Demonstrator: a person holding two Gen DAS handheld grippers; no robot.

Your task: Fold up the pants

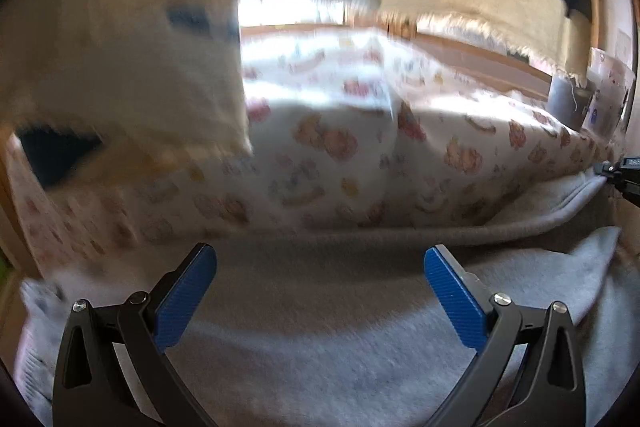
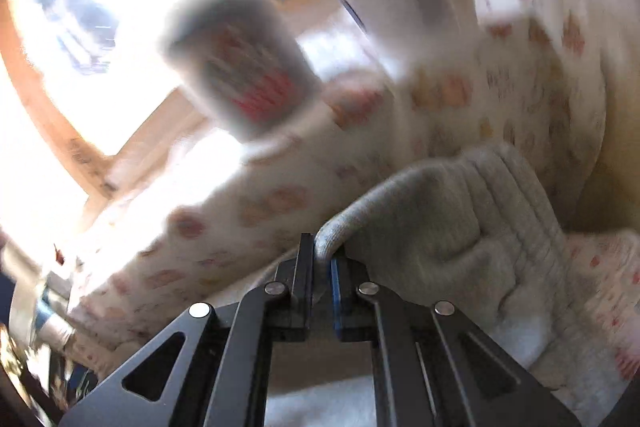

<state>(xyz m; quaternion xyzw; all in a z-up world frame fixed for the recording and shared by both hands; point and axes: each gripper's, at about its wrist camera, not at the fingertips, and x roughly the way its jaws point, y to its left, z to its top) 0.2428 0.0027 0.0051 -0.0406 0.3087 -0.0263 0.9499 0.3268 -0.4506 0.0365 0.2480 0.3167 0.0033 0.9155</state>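
grey pants spread on a printed bedsheet, near side, left claw wide apart above the fabric, gripping nothing, right claw pinched tight on a folded edge of the pants, blurred cream cloth far left

1 pants, 1 printed blanket

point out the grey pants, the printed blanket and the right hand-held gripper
grey pants point(image 2: 432, 227), right wrist view, ribbed waistband
printed blanket point(image 1: 340, 155), left wrist view, patterned top
right hand-held gripper point(image 2: 322, 259), right wrist view, between fingertips
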